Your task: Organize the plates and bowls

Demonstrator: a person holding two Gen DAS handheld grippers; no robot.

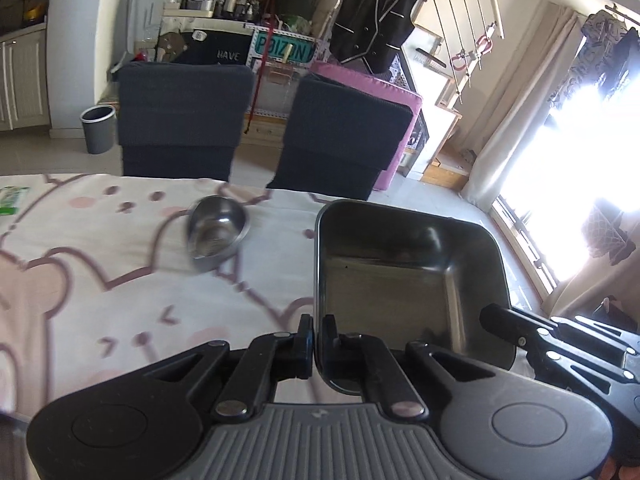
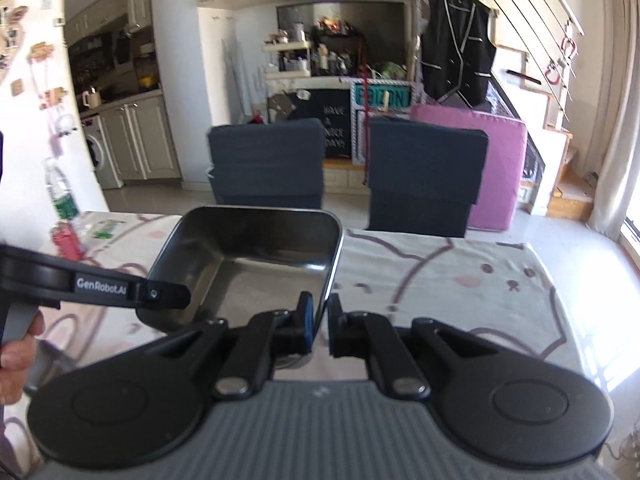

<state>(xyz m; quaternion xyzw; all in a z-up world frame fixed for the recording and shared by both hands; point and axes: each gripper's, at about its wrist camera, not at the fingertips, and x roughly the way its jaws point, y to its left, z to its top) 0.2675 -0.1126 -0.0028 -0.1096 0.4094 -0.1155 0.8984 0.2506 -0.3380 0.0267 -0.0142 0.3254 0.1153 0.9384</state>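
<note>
Left wrist view: the left gripper is closed on the left wall of a square metal tray, one finger outside the rim and the other inside, with only the thin wall between the pads. The tray is lifted clear of the table, near its far right corner, and tilted. At the right of this view the right gripper reaches the tray's opposite wall. A small oval metal bowl rests on the cartoon-print tablecloth near the far edge of the table, well apart from the tray, left of it. Two dark chairs stand just beyond the far edge, with a grey bin on the floor behind them. Right wrist view: the right gripper is likewise closed on the tray, pinching its right wall near the front corner, with the blue-padded finger inside the rim. The tray hangs above the table, towards the far edge. The left gripper meets the tray's left wall, its side marked "GenRobot.AI", and part of a hand shows behind it. A clear bottle with a green label stands at the far left corner.
</note>
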